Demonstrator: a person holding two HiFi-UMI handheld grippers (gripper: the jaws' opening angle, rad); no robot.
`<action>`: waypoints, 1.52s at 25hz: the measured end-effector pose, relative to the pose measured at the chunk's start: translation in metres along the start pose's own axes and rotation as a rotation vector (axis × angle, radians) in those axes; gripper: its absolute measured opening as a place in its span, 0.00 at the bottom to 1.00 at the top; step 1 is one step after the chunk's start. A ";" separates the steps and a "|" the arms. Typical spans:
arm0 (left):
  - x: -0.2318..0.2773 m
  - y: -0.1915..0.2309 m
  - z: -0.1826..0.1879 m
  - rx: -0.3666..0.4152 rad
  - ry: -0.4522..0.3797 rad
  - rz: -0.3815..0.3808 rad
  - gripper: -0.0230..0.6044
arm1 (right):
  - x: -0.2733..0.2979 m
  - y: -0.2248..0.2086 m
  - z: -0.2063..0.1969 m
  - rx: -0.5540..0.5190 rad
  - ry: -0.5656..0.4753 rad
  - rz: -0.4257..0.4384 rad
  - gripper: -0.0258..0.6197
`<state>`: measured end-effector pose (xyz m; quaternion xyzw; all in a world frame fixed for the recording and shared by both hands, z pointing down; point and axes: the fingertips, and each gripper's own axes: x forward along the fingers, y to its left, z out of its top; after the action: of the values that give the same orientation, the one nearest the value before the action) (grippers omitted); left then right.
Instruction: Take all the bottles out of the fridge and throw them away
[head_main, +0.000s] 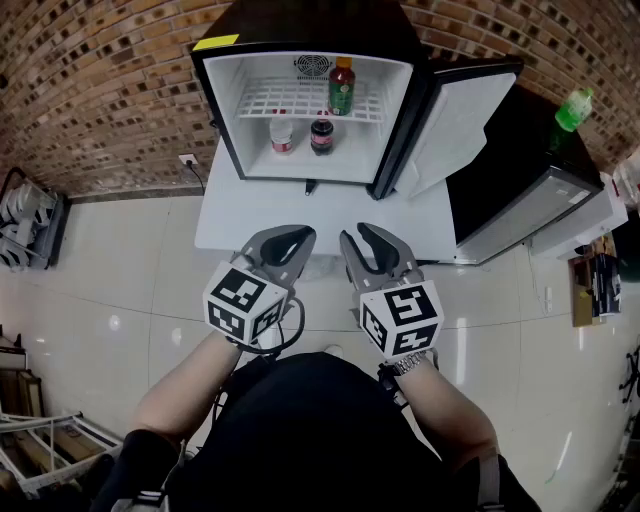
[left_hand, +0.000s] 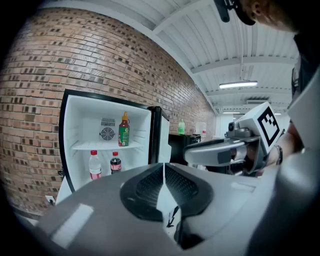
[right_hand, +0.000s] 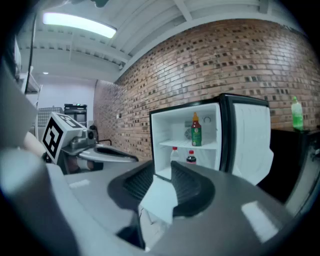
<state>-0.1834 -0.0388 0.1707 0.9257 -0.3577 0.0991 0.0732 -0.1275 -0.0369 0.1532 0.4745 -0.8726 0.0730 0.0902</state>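
Three bottles stood inside the open fridge (head_main: 400, 110): a green-labelled bottle (head_main: 342, 87) on the upper shelf, with a clear bottle (head_main: 282, 135) and a dark bottle (head_main: 322, 134) side by side below. The task looked unstarted. Well short of them, the left gripper (head_main: 303, 234) had its fingers pressed together, empty. The right gripper (head_main: 358, 232) had its fingers slightly parted, holding nothing.

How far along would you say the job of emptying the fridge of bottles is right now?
Done: the fridge door stands open. In hand: nothing; the left tongs are shut and empty, the right tongs slightly apart and empty, both short of the fridge. Left: all three bottles inside, the green-labelled bottle on the upper shelf, the clear bottle and dark bottle below.
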 end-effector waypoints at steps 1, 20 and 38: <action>0.001 -0.002 0.000 -0.002 0.001 0.005 0.06 | -0.001 -0.001 0.000 -0.002 0.001 0.005 0.20; 0.012 0.058 0.011 0.010 0.020 0.008 0.06 | 0.110 -0.066 0.044 -0.041 0.014 -0.115 0.36; 0.041 0.173 0.025 0.022 0.044 -0.041 0.06 | 0.252 -0.170 0.060 -0.049 0.116 -0.348 0.55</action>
<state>-0.2674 -0.1980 0.1670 0.9311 -0.3360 0.1216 0.0730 -0.1241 -0.3468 0.1595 0.6107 -0.7723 0.0623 0.1631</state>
